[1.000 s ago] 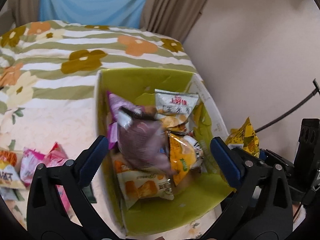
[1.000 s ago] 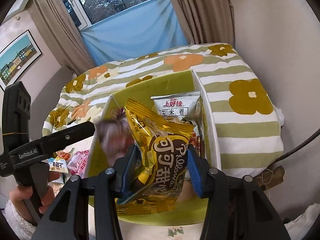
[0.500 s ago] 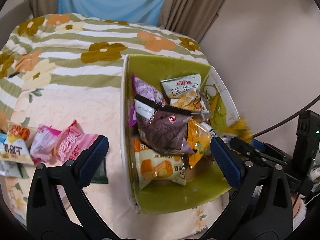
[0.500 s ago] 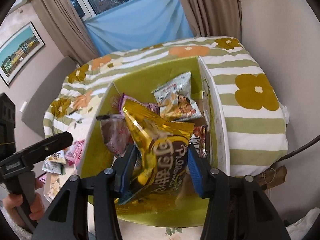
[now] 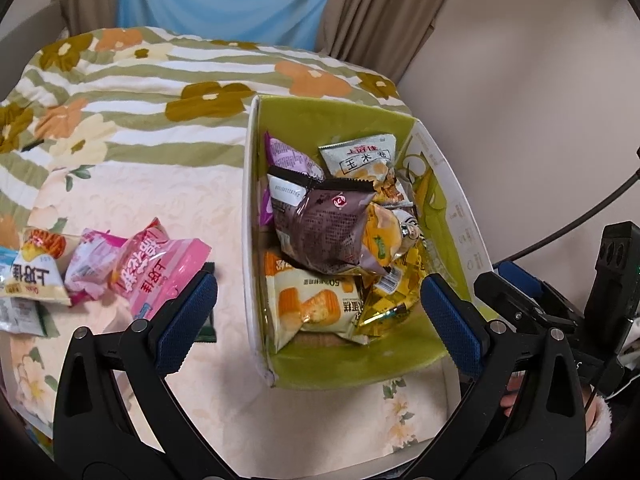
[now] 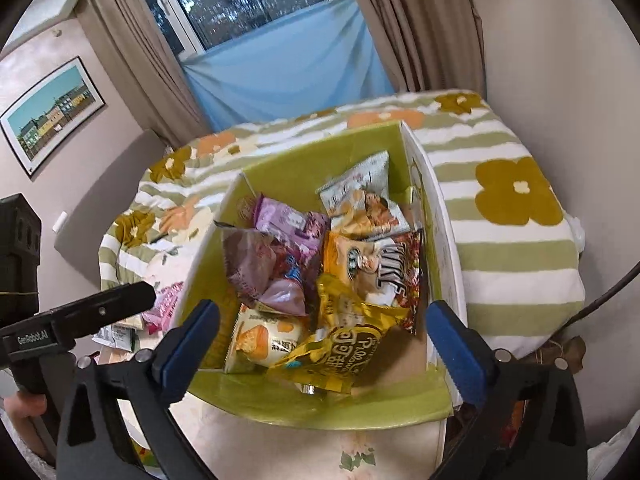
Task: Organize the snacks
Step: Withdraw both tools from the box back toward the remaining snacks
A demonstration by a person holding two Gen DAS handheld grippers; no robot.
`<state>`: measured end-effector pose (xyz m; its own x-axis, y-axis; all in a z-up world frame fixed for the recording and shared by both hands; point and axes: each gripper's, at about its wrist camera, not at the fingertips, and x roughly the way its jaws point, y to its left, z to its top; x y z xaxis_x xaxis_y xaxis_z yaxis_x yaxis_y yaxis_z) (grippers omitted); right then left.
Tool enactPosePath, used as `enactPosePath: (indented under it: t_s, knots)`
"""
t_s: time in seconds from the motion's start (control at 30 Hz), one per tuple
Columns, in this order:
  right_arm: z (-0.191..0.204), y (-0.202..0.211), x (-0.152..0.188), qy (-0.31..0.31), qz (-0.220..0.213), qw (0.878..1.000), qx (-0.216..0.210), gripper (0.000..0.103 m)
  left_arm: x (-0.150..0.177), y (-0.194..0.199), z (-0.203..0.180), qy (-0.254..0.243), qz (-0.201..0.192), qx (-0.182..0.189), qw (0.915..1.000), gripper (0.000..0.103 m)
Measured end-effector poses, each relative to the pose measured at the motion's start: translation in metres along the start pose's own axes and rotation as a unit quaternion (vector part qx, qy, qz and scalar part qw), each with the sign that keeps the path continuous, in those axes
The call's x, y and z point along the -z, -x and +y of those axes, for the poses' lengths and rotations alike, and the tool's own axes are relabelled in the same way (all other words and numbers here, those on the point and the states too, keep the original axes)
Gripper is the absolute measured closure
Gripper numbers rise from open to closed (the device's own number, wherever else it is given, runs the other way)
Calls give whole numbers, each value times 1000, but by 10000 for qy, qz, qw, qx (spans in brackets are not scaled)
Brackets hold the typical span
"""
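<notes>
With both our claws, left [image 5: 316,312] and right [image 6: 320,340], spread empty, we'd pinch the light, crinkly, slippery pink packet [image 5: 160,272] by its sealed edge.

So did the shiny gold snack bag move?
Yes. The gold snack bag left the right gripper, which opened, and dropped into the green box, near its front wall.

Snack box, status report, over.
Both claws open, left, right. Gold bag lies in green box. Pink packets wait outside. Nothing blocking.
</notes>
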<state>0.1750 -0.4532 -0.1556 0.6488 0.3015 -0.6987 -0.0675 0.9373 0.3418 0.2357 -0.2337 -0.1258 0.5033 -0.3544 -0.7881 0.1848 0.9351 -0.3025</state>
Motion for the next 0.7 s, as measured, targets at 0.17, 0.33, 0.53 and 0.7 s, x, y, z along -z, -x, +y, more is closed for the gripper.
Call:
enactPosePath:
  t_s: [0.17, 0.33, 0.53, 0.7]
  knots:
    - [9, 10, 2, 189, -61, 9998, -48, 1, 7, 21, 3, -24, -170, -79, 9998, 2]
    - [27, 16, -4, 447, 17, 9990, -52, 1, 10, 49, 17, 56, -366, -289, 9989, 2]
    - [63, 24, -9, 660, -202, 9973, -263, 0, 16, 84, 51, 282, -622, -479, 9965, 2]
    - [105, 27, -11, 862, -389, 9952, -253, 0, 17, 116, 94, 412, -775, -708, 9936, 2]
